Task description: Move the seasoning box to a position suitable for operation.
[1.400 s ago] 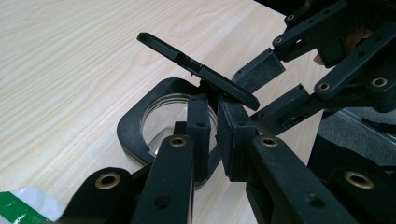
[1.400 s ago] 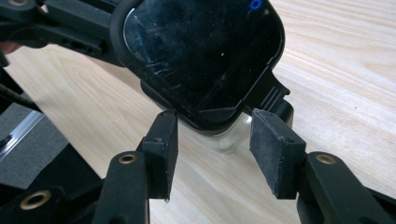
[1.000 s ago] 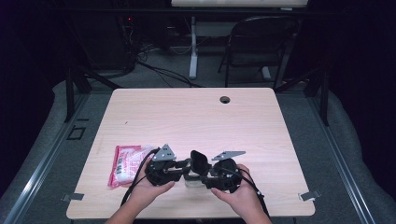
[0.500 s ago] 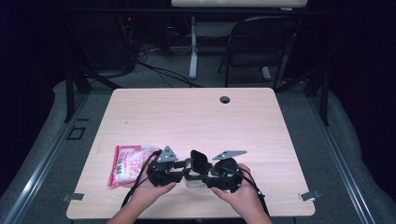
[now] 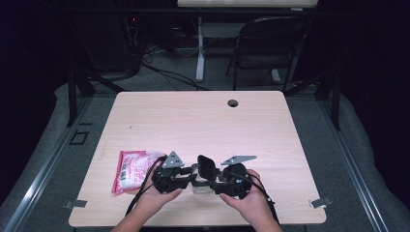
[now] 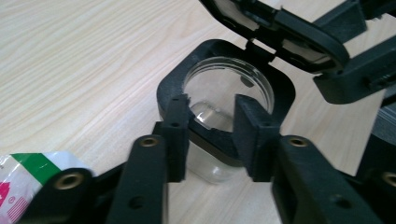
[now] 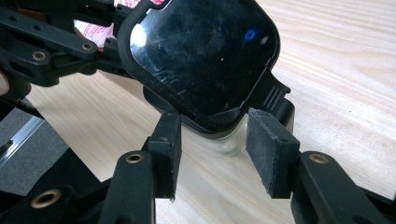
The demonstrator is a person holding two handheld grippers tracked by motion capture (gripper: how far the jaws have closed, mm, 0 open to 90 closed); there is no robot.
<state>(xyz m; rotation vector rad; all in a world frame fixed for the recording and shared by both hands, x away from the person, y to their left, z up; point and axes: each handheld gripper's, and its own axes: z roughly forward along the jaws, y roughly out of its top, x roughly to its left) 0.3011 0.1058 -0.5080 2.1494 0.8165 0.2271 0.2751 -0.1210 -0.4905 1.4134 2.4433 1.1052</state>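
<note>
Near the front edge of the wooden table (image 5: 270, 140), beside a pink snack packet (image 5: 131, 169): a clear jar (image 6: 219, 93) with a black square collar and hinged flip lid (image 7: 205, 56), swung up. Left gripper (image 6: 211, 133) clamped on the collar's near rim; right gripper (image 7: 219, 149) spread, straddling the lid's edge without pinching. Probably light, rigid, slick-walled, perhaps breakable; best gripped by the stiff black collar, not the smooth clear wall.

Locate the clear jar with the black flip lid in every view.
High view: jar at the bottom centre, between both hands.
Left gripper view: centre, open mouth facing up, rim between the jaws.
Right gripper view: upper centre, behind its raised lid.
Shared landmark: pink packet.
</note>
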